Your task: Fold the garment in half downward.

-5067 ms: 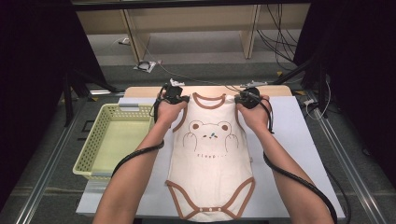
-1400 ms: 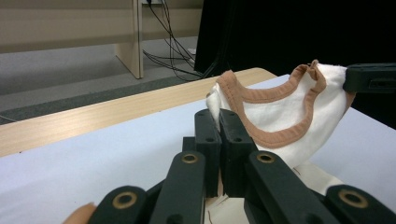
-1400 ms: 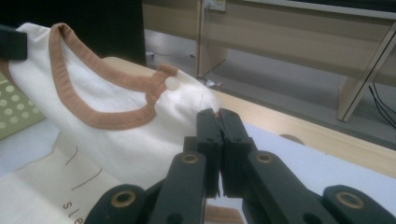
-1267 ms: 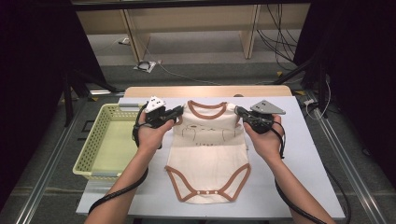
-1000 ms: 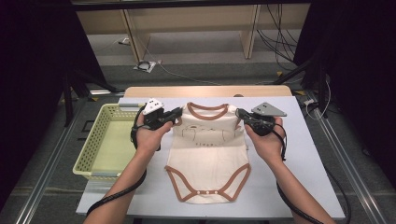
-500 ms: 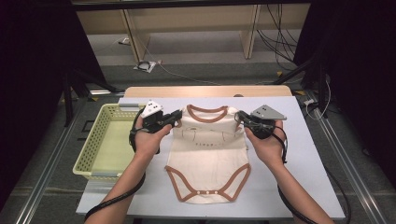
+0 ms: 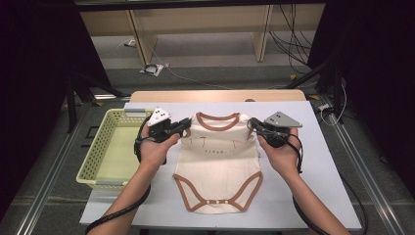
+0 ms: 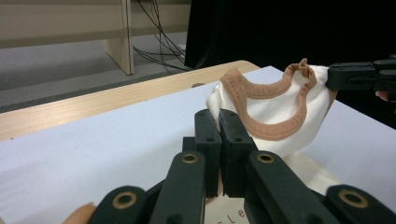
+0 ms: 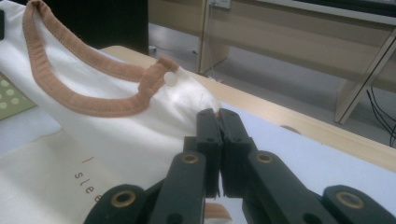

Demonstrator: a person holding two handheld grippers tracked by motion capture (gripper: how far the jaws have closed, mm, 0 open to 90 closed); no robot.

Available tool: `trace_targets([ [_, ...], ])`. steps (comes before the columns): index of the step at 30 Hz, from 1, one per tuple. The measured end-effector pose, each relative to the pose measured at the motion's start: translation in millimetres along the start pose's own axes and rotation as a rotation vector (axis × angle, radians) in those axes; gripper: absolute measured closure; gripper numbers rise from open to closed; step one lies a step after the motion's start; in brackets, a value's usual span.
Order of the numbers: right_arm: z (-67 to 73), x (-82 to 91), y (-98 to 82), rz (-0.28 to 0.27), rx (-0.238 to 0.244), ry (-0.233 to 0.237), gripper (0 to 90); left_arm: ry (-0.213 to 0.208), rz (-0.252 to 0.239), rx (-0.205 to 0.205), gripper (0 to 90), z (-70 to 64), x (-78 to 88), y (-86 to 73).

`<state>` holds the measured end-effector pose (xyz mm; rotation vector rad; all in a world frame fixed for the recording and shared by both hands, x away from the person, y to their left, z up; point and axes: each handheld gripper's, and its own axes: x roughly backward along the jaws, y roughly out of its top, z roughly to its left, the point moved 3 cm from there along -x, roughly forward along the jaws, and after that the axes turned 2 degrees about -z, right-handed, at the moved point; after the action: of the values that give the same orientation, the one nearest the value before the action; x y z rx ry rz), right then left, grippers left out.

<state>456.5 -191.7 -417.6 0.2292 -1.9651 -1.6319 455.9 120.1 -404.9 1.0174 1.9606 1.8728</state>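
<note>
Fabric of the baby bodysuit (image 7: 218, 166) is pinched at both shoulders: the left gripper (image 7: 182, 126) is clamped on one shoulder, and the right gripper (image 7: 255, 126) is clamped on the other. The top part is lifted and folded toward the person, while the lower part with the snaps lies flat on the white table (image 7: 323, 161). I think a thin pinch could slip, so that one shoulder drops and the fold becomes crooked. Uneven pulling could also drag the whole garment. The yellow basket (image 7: 105, 152) stands just beside the left hand, so room is small there; the right side and the front edge have more free space.
</note>
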Motion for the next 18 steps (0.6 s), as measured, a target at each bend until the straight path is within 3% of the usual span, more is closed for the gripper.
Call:
trace_targets([
  [18,4.4,6.1,-3.6,0.008,0.014,0.013,88.6,-0.004,0.015,-0.036,87.1,-4.2,7.5,-5.4],
])
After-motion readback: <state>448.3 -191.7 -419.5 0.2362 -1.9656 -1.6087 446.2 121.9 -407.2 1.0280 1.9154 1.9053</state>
